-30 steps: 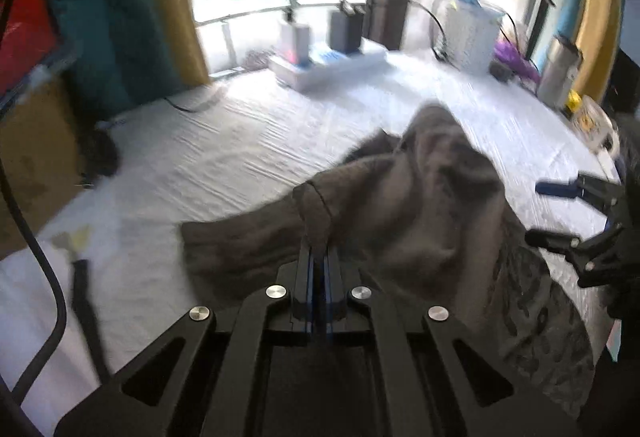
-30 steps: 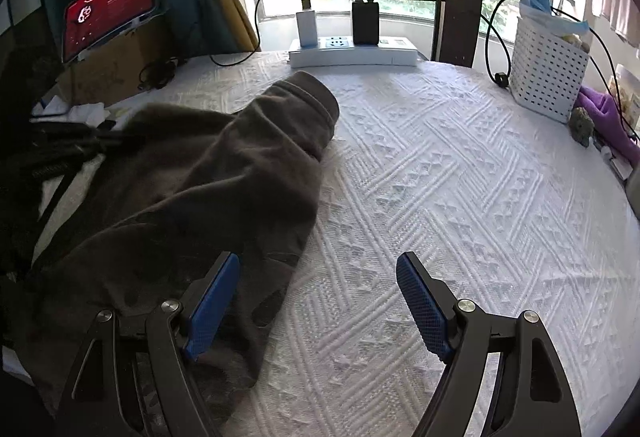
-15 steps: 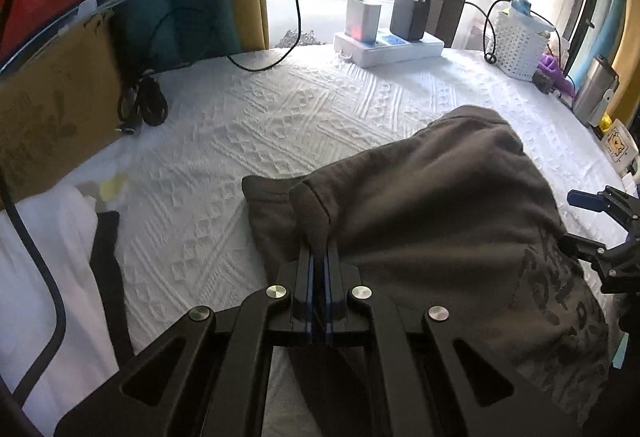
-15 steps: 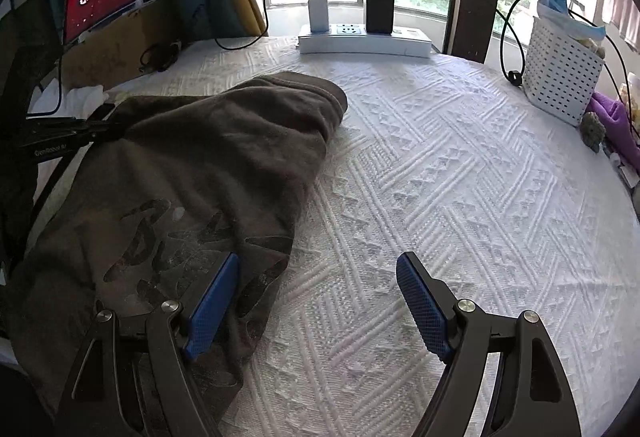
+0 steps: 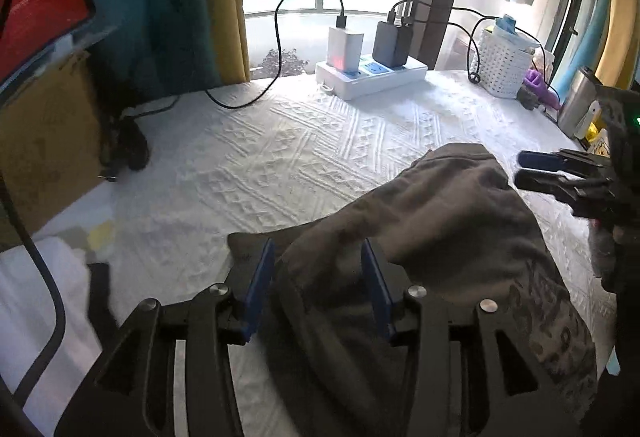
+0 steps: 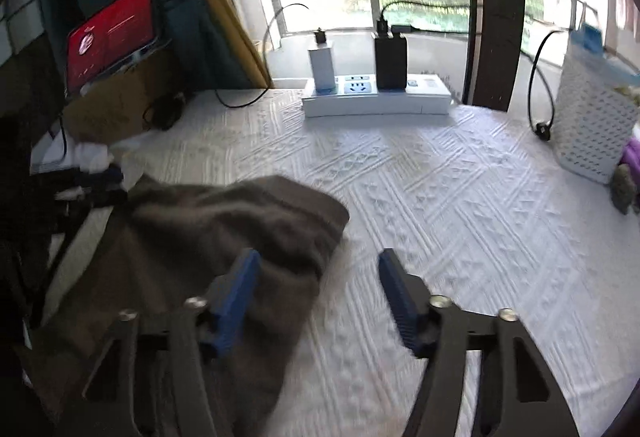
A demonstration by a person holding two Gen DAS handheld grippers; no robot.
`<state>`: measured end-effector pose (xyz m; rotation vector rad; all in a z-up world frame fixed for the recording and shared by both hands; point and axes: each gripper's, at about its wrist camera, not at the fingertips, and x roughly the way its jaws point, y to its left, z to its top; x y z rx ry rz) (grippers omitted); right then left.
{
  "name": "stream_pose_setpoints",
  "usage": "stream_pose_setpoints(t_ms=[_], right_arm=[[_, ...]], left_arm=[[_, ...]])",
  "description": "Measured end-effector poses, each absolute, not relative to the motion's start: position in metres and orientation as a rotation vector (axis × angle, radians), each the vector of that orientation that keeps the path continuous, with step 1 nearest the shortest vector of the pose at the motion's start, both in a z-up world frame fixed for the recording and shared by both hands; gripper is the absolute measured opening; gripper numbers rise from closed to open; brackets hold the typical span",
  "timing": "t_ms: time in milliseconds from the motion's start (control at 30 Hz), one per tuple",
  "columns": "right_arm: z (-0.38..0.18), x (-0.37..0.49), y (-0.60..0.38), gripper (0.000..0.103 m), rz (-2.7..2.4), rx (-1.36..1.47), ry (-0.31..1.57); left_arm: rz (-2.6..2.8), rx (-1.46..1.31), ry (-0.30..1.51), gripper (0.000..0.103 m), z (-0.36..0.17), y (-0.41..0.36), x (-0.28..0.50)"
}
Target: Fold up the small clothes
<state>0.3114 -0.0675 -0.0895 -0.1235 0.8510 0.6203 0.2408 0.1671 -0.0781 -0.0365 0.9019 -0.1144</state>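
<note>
**Grey-brown garment down on the white cover, both tools spread wide**

Grey-brown cloth, the small garment [image 5: 432, 237], lies folded over on the white textured surface [image 5: 280, 157]. Left tool [image 5: 318, 285] is spread open, blue pads either side of a fabric edge, gripping nothing. From the left wrist you catch the printed lettering [image 5: 552, 321] on the garment and the right tool's fingers side-on at far right. Switch to the right wrist: the right tool [image 6: 318, 293] is open too, left pad over the cloth, right pad over bare cover. This view shows the power strip [image 6: 376, 101] head-on and the white basket [image 6: 592, 117].
</note>
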Motion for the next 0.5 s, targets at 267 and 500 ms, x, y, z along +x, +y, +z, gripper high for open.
stream_pose_setpoints(t_ms=[267, 500], right_arm=[[-0.122, 0.35, -0.055, 0.023, 0.676, -0.009, 0.975], [-0.122, 0.369, -0.031, 0.023, 0.652, -0.137, 0.919]], left_arm=[[-0.093, 0.015, 0.945, 0.01, -0.103, 0.168, 0.253], [-0.045, 0.032, 0.942, 0.01, -0.105, 0.173, 0.255]])
